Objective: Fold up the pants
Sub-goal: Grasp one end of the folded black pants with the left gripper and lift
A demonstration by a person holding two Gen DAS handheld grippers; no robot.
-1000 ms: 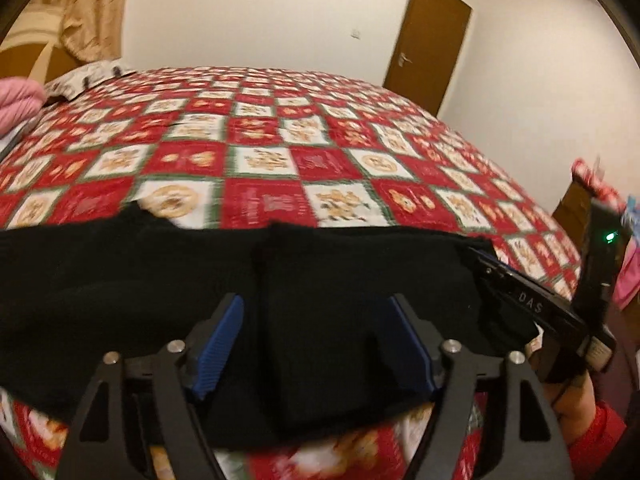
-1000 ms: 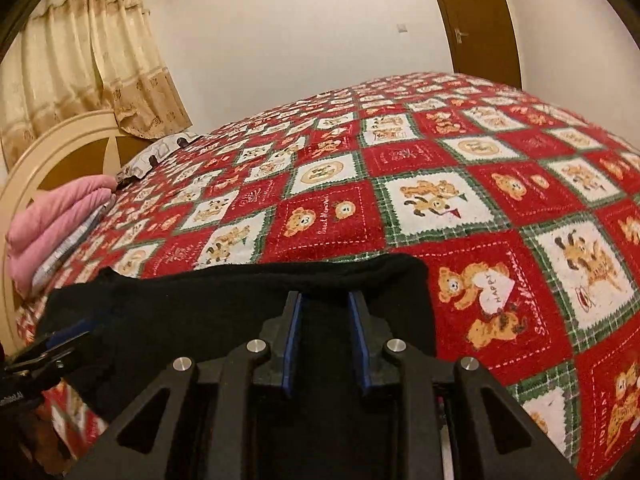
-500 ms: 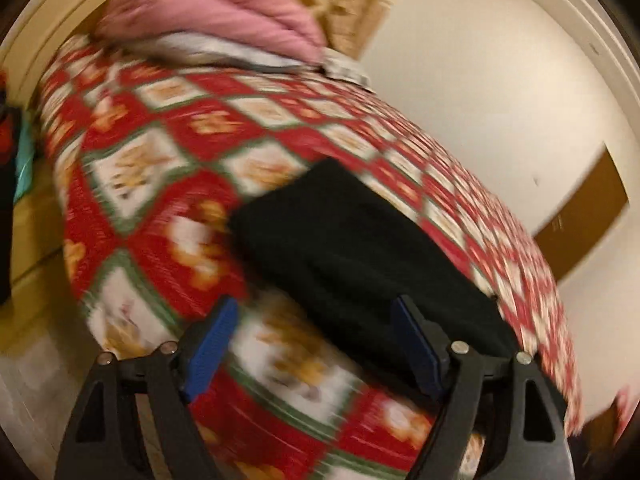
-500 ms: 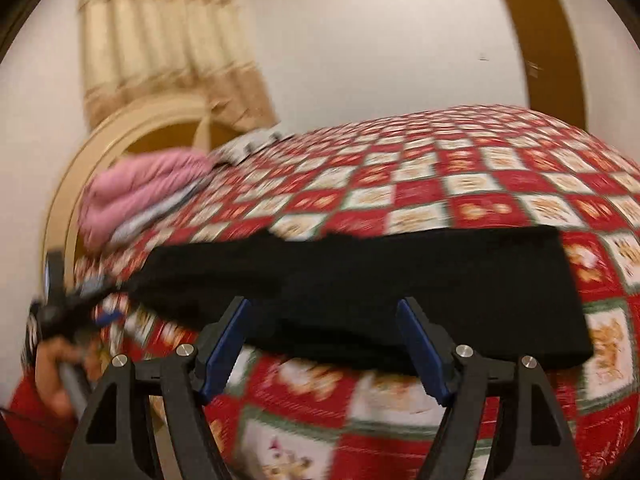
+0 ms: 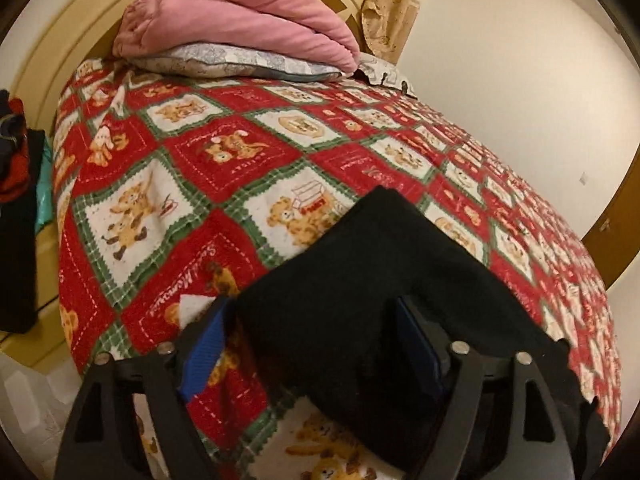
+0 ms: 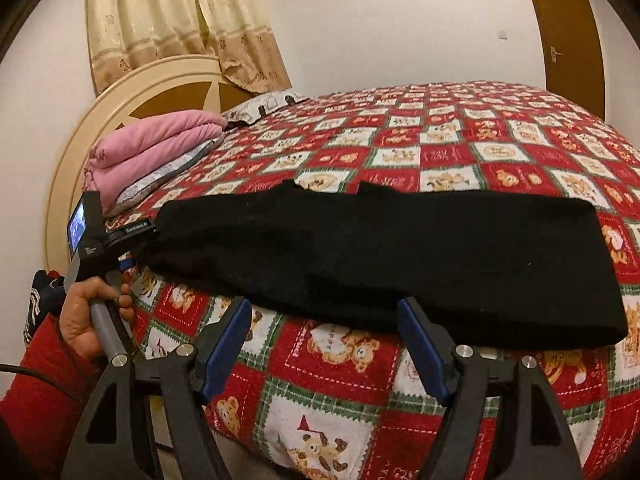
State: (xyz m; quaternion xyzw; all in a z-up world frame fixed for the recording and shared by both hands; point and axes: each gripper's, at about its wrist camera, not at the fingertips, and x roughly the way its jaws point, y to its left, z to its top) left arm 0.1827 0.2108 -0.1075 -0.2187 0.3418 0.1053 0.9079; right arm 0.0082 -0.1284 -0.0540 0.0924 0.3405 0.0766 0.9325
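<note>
The black pants [image 6: 400, 248] lie folded in a long band along the near edge of the bed, on the red checked bedspread [image 6: 460, 152]. My right gripper [image 6: 324, 344] is open and empty, pulled back just below the pants' near edge. My left gripper [image 5: 312, 340] is open around the pants' left end [image 5: 360, 280], with the cloth lying between its blue pads [image 5: 204, 344]. In the right wrist view the left gripper [image 6: 128, 248] sits at the pants' left end, held by a hand in a red sleeve.
A folded pink quilt [image 6: 156, 148] lies on a pillow by the round cream headboard [image 6: 132, 92]. A curtain [image 6: 172, 20] hangs behind. A brown door [image 6: 568, 36] stands at the far right. Dark clothes [image 5: 16, 184] lie left of the bed.
My right gripper opened, let go of the pants and backed off the bed edge. My left gripper swung left to the pants' left end, still open.
</note>
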